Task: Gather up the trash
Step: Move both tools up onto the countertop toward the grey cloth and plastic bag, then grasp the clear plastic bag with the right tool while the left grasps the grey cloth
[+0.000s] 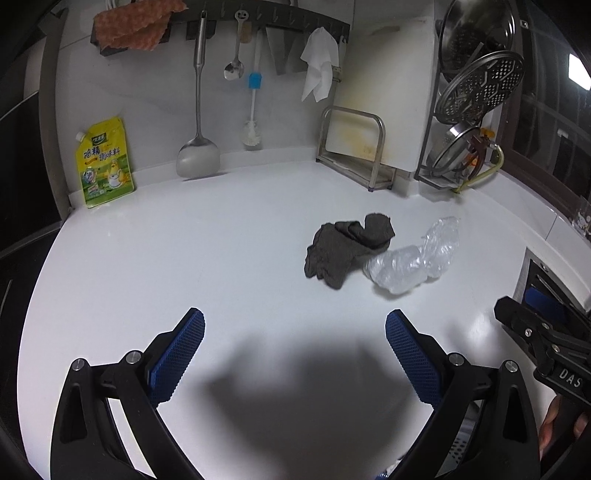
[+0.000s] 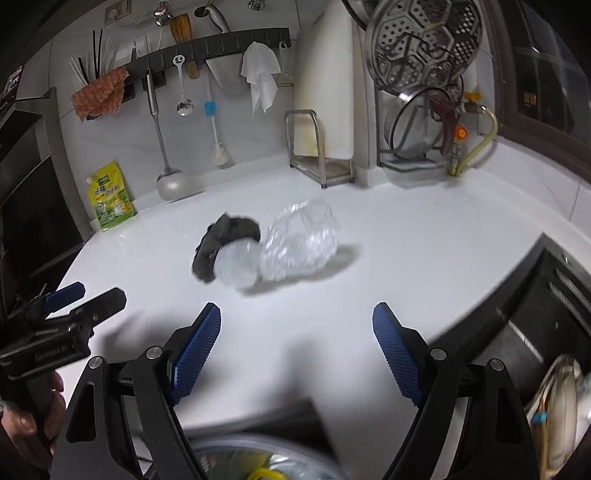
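Note:
A crumpled clear plastic bag lies on the white counter, touching a dark grey rag on its left. In the right wrist view the bag and the rag sit ahead of the fingers. My left gripper is open over bare counter, short of both and a little to their left. My right gripper is open too, nothing between its blue pads, with the bag just beyond it. Each gripper shows at the edge of the other's view: right gripper, left gripper.
A yellow seasoning pouch leans on the back wall at left. Hanging utensils, a white cloth and an orange cloth line a rail. A metal board stand and a steamer rack stand back right. A sink lies at right.

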